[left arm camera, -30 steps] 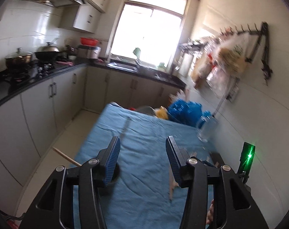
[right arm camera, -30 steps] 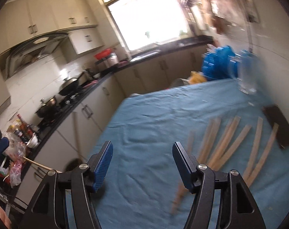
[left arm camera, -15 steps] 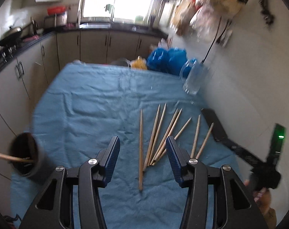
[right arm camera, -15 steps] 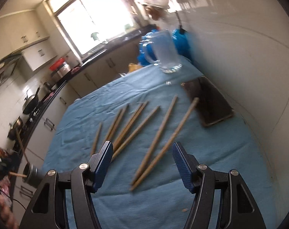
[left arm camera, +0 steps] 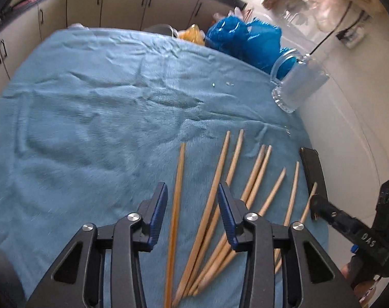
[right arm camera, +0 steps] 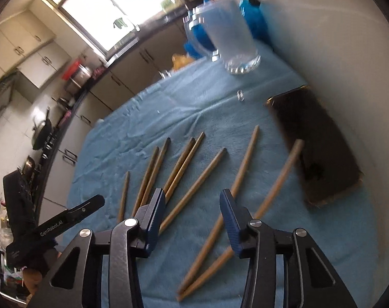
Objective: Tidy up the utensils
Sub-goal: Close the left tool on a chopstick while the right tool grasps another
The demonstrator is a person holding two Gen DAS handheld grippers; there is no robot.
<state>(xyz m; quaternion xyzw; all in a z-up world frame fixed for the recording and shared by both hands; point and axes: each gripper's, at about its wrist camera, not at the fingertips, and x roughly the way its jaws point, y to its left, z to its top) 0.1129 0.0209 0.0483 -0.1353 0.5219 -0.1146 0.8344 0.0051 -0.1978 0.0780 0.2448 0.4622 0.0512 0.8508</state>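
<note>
Both grippers dropped closer over chopsticks [left arm camera: 177, 192] fanned lower centre on the bench [left arm camera: 91, 118]. Left gripper [left arm camera: 191, 213], right gripper [right arm camera: 191, 218]: fingers wide, empty. Straddle one stick squarely before closing.

A: Can you read any words?

B: Yes. In the right wrist view, at about eight o'clock, the left gripper [right arm camera: 58, 227] has white letters on its black side. They say "GenRobot.AI".

A: Any more?

B: In the left wrist view, at about four o'clock, the right gripper [left arm camera: 358, 233] has upside-down letters, too unclear to read surely.
</note>
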